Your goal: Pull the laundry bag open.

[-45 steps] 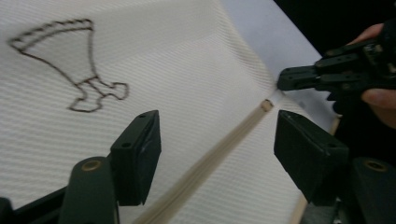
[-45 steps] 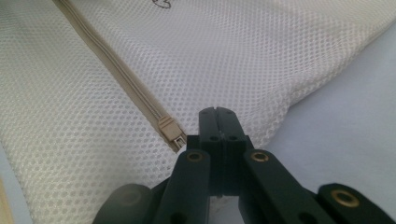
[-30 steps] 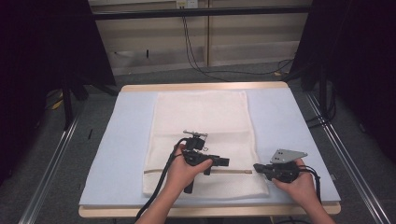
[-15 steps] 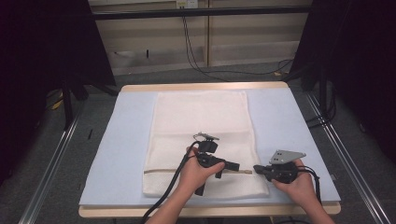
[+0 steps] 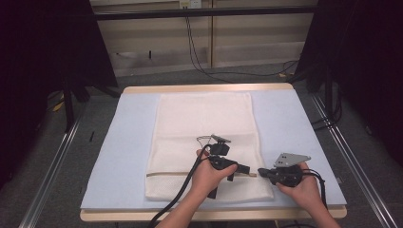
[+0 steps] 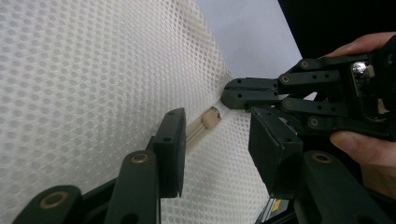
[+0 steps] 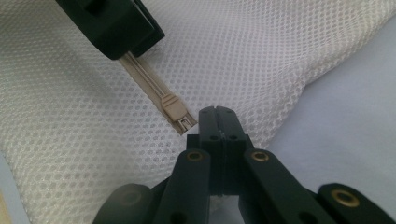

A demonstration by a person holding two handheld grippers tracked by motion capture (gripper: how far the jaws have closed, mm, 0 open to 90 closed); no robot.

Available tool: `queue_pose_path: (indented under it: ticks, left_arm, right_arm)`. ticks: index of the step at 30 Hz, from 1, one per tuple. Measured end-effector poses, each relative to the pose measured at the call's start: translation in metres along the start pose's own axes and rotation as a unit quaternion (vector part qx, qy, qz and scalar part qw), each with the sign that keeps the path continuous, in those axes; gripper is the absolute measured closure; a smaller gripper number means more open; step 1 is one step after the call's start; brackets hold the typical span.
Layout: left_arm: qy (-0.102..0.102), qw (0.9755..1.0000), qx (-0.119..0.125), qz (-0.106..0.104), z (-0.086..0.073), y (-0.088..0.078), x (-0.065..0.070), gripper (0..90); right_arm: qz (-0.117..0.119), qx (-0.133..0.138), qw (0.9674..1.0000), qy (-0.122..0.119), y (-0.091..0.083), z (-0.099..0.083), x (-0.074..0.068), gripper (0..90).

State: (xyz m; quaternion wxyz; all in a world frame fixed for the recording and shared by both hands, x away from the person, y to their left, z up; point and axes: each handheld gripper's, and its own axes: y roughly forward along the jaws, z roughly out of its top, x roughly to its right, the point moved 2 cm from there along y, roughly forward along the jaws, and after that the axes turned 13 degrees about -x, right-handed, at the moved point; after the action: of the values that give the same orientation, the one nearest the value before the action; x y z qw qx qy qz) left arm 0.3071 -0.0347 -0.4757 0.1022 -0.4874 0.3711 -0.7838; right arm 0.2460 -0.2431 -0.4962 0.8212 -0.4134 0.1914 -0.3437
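Left gripper view: my left gripper (image 6: 215, 144), jaws closing, straddles the zipper slider (image 6: 210, 117); my right gripper (image 7: 215, 122) pinches the mesh bag (image 7: 261, 60). I should centre before squeezing.

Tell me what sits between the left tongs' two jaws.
In the left gripper view, the beige zipper slider on the white mesh bag lies between the left tongs' open jaws, untouched.

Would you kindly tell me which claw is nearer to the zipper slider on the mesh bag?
Right. The right claw is shut on the mesh beside the zipper slider; the left claw, jaws just closing, straddles it without touching.
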Motion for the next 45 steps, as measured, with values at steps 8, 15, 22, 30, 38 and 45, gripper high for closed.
queue_pose_path:
  ticks: [8,15,22,30,38,45]
  left_arm:
    - [-0.017,0.9997,-0.015,0.006,0.002,0.014,-0.001,63.7]
    - [-0.034,0.9993,-0.014,0.012,0.004,0.024,0.000,69.6]
    - [-0.043,0.9990,-0.009,0.009,0.007,0.033,0.004,71.5]
    - [-0.063,0.9979,-0.008,0.013,0.009,0.039,0.005,84.1]
    - [-0.068,0.9976,-0.010,0.002,0.008,0.037,0.004,87.3]
    - [-0.073,0.9972,-0.015,0.005,0.009,0.032,0.001,87.4]
  right_arm:
    - [0.000,0.000,1.0000,0.000,0.000,0.000,0.000,90.0]
    - [-0.001,0.000,1.0000,0.002,0.000,0.000,0.000,90.0]
    - [-0.001,-0.001,1.0000,0.005,0.000,0.000,0.000,90.0]
    - [-0.002,-0.003,1.0000,0.006,0.000,0.000,0.000,90.0]
    - [-0.004,-0.003,1.0000,0.000,0.001,0.000,-0.001,90.0]
    - [0.001,0.002,1.0000,0.003,0.001,-0.001,0.001,90.0]
